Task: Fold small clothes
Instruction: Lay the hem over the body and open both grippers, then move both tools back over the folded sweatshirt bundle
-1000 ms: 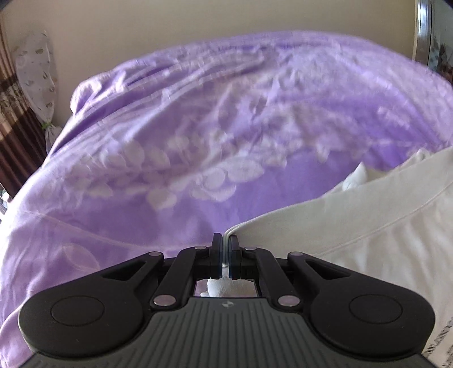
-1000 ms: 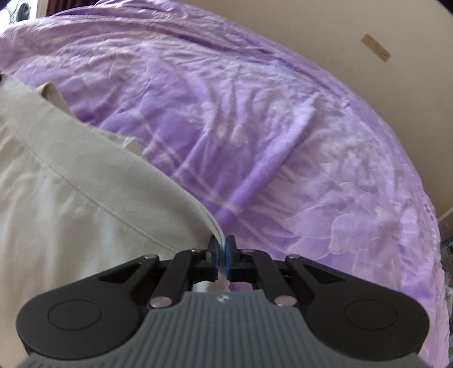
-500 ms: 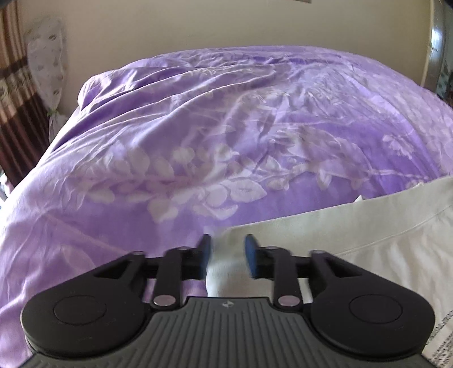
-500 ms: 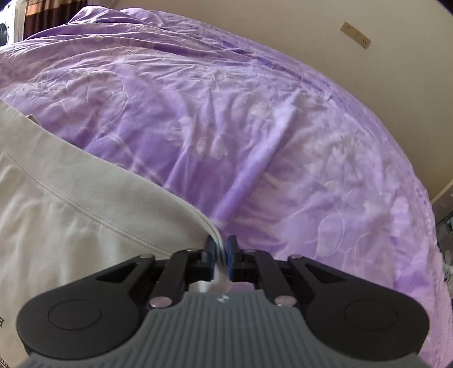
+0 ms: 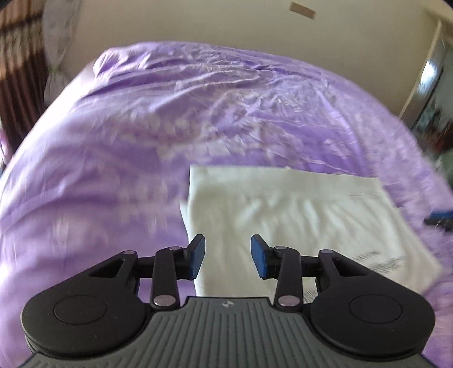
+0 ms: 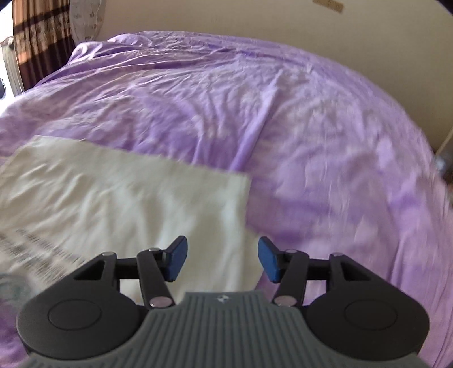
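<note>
Nearest, my left gripper (image 5: 228,256) shows blue pads set apart, the jaws opening with nothing pinched between them; the white garment (image 5: 297,215) lies flat on the bedspread below and beyond the tips, untouched. My right gripper (image 6: 222,259) is likewise released, jaws opening and empty, above the garment's (image 6: 121,198) near right edge. Just past my left fingers the cloth's left edge runs straight away from me; past my right fingers its right edge does the same. Between these two edges the piece forms a tidy rectangle, printed lettering toward its near end. I judge that one fold is done and laid down, corners let go; further folds to make it smaller probably remain, though I cannot tell how many layers lie beneath. Its long axis appears to run across from my left hand to my right, the far hem lying roughly square to my fingers. Farther off, the purple bedspread (image 6: 283,113) extends, wrinkled, to the wall (image 5: 198,25).
</note>
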Motion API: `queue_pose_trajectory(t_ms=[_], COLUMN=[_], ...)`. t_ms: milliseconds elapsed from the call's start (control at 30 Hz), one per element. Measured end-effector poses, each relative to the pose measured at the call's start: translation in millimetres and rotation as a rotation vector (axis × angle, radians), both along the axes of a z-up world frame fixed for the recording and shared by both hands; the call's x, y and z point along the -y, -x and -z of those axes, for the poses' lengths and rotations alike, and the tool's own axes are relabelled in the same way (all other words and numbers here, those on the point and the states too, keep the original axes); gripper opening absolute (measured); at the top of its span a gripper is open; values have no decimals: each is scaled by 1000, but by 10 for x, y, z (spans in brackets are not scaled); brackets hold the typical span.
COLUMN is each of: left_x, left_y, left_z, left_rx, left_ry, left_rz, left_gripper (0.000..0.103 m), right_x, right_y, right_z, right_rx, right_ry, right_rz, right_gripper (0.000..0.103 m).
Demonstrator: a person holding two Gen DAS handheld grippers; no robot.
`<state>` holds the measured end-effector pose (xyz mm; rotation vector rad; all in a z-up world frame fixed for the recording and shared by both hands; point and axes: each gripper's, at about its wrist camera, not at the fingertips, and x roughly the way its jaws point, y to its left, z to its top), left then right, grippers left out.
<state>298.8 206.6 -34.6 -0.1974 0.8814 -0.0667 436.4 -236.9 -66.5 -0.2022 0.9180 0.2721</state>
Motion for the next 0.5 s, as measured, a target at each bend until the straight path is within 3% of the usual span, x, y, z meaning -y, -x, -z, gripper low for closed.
queue_pose_trajectory(t_ms=[67, 133, 267, 500], left_x=[-106, -186, -303, -248], left_y=[259, 477, 778, 877], left_z=[10, 55, 273, 480], left_rx=[-2, 13, 30, 92], left_ry=[74, 126, 218, 183], left_rz=[-34, -62, -66, 55], left_gripper=[46, 54, 57, 64], right_x=[115, 218, 414, 675], right_y=[250, 488, 948, 1277], right_z=[-10, 6, 113, 368], right_rx=[-36, -61, -89, -103], right_ry=[-55, -90, -164, -297], right_rz=[27, 57, 91, 206], right_gripper=[55, 63, 64, 65])
